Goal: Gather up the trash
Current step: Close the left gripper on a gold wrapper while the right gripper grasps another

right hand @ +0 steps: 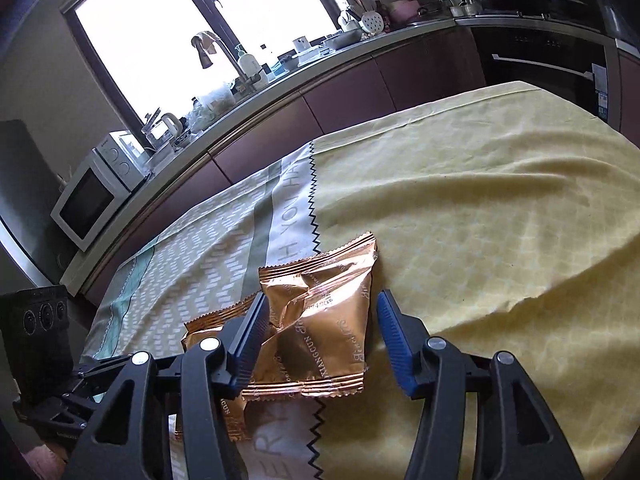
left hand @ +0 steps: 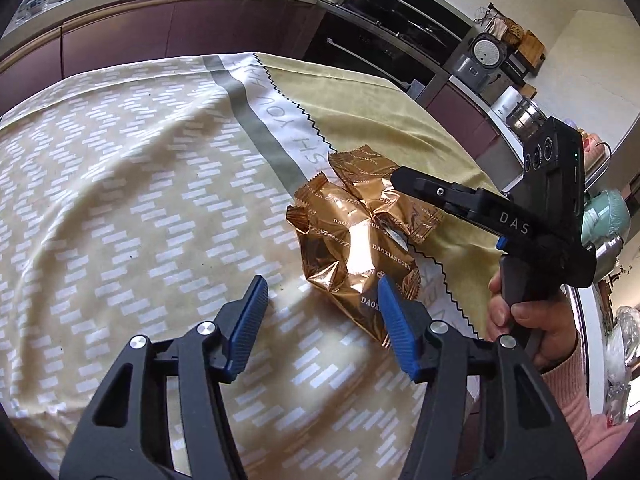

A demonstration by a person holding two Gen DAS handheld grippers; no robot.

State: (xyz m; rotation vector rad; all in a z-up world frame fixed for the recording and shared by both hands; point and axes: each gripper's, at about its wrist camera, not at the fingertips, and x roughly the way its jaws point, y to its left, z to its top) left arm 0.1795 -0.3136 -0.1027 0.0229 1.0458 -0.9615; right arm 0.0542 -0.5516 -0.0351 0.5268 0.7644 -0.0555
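A small heap of copper-gold foil snack wrappers (left hand: pixel 360 236) lies on the tablecloth where its patterned and plain yellow halves meet. My left gripper (left hand: pixel 320 280) is open just in front of the heap. Its right pad (left hand: pixel 394 320) overlaps a corner of the nearest wrapper, and the gap shows mostly cloth. My right gripper (right hand: pixel 323 298) is open around the top wrapper (right hand: pixel 324 320). The left pad (right hand: pixel 250 340) is at the wrapper's edge and the right pad (right hand: pixel 394 336) stands clear of it. Seen from the left wrist, the right gripper (left hand: pixel 404 182) reaches over the heap from the right, held by a hand (left hand: pixel 516 316).
The table carries a patterned cloth (left hand: pixel 120 200) and a plain yellow cloth (right hand: pixel 480 200). Beyond it runs a kitchen counter with a microwave (right hand: pixel 96 192), a sink tap (right hand: pixel 216 56) and an oven (right hand: pixel 548 64). The left tool's camera housing (right hand: pixel 36 320) sits at the lower left.
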